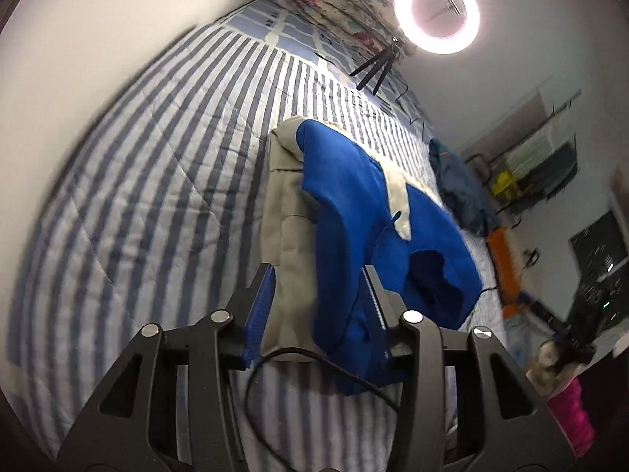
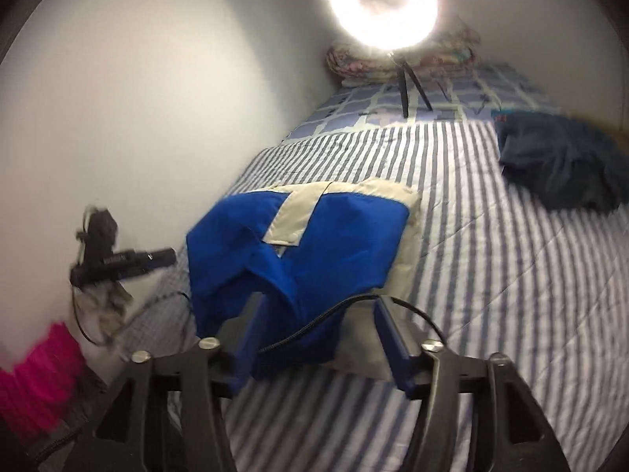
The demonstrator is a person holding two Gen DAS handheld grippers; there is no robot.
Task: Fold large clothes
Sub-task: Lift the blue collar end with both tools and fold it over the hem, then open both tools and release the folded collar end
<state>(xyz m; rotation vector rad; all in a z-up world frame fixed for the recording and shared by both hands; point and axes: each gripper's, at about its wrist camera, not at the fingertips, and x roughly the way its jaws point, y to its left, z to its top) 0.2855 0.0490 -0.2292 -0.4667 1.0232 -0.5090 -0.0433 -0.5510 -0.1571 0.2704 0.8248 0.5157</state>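
A blue and cream garment lies partly folded on the striped bed; it also shows in the right wrist view. My left gripper is open, its blue-padded fingers straddling the garment's near edge. My right gripper is open too, with the garment's near blue edge lying between its fingers. Neither jaw presses on the cloth. The other gripper appears far left in the right wrist view, blurred.
The bed has a blue-and-white striped cover. A dark blue garment lies at the bed's right side. A lit ring light on a tripod stands near the pillows. A white wall runs along the left.
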